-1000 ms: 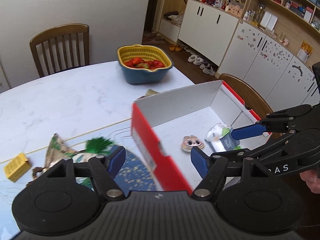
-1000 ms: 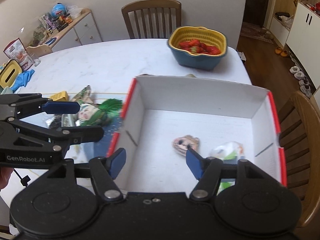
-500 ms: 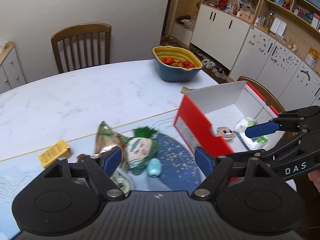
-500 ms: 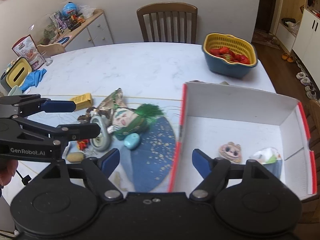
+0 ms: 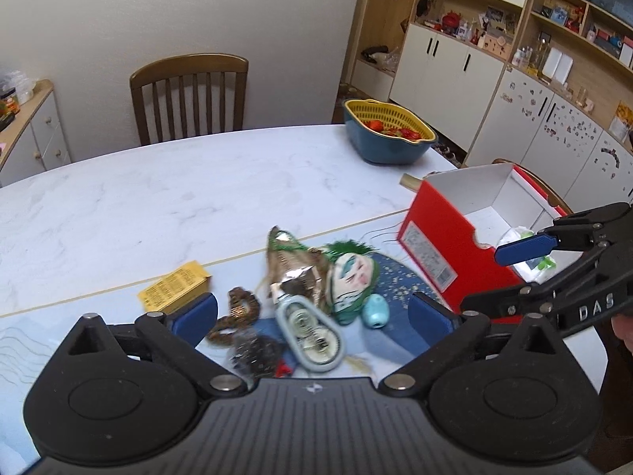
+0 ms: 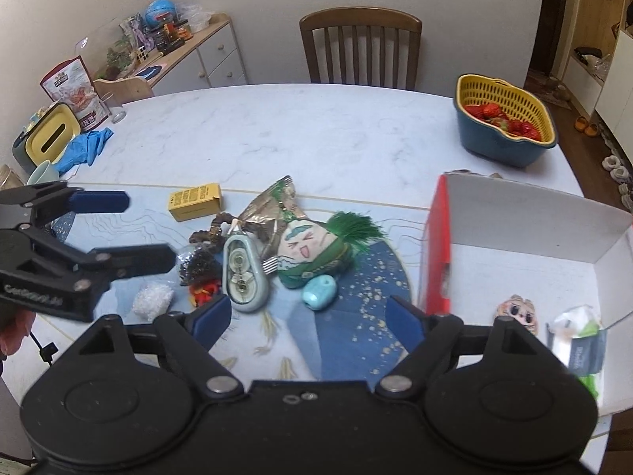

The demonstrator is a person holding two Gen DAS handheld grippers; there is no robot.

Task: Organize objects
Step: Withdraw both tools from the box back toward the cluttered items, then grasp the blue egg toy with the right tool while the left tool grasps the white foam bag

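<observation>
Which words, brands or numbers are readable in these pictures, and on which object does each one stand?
"DAS": on the right gripper.
"GenRobot.AI", blurred: on the left gripper.
Yellow box: print too small to read.
Red box label: too blurred.
Red snack bag: characters unreadable.
White packet: blurred.

Strawberry colander at table far corner; wooden chair behind; sideboard left.

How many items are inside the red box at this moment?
2: a flat cartoon-face charm on the red box floor, and a white-green packet right of it. The near wall may hide more.
</observation>
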